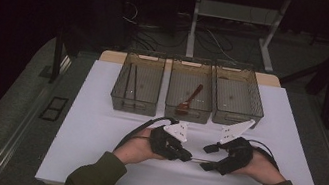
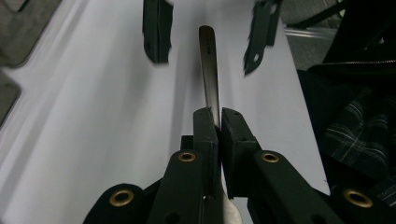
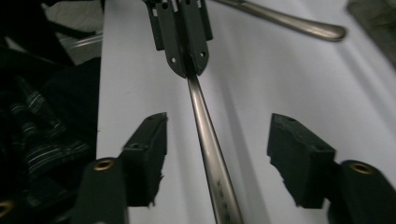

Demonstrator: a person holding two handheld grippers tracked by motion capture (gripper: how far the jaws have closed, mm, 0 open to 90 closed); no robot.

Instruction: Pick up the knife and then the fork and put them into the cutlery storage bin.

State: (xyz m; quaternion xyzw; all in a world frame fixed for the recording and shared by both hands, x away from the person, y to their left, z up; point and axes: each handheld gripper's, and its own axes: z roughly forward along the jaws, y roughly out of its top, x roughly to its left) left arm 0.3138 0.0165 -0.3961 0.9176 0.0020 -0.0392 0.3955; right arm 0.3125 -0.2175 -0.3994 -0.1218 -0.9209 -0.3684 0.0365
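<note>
White table (image 1: 96, 126) fills the middle of the dim room. Three clear bins (image 1: 188, 95) sit in a row at twelve o'clock from the hands, and the middle one has a brown spoon (image 1: 189, 100) in it.

Both hands work on one long metal utensil handle (image 2: 209, 70). It hangs just above the table, between the two tools. The left gripper (image 2: 218, 122) pinches it tight at one end. The right gripper (image 3: 217, 140) has its jaws part open, one on each side of the handle, not touching it. From the right gripper, the handle runs straight up to twelve o'clock.

To do this handover well, I think the right jaws should close square on the handle first. Only then should the left one let go. A second metal utensil (image 3: 299, 25) lies at one o'clock.
</note>
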